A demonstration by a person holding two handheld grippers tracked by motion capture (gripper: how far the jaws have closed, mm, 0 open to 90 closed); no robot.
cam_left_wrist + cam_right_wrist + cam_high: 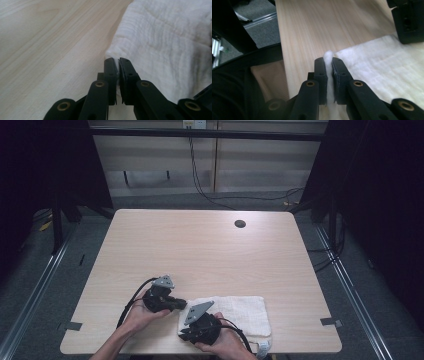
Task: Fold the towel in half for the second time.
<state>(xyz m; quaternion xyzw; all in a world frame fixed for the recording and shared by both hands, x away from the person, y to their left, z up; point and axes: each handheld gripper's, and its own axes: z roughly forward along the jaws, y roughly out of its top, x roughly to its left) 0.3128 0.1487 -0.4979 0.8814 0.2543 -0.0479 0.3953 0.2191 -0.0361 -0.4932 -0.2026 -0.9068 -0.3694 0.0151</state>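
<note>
Pinching the white cloth's left edge, the left gripper (pixel 117 61) has its jaws clenched on a thin fold; the right gripper (pixel 329 60) likewise nips a tuft. The white cloth (pixel 240 312), near the wooden table's (pixel 200 245) front edge, looks light, limp, best lifted by corners. No containers present.

We see a white towel (pixel 239 312) with a faint crinkled weave on a pale wood-grain table (pixel 200 245). Both the left gripper (pixel 116 62) and right gripper (pixel 328 62) are black, with brass-coloured rivets.
</note>
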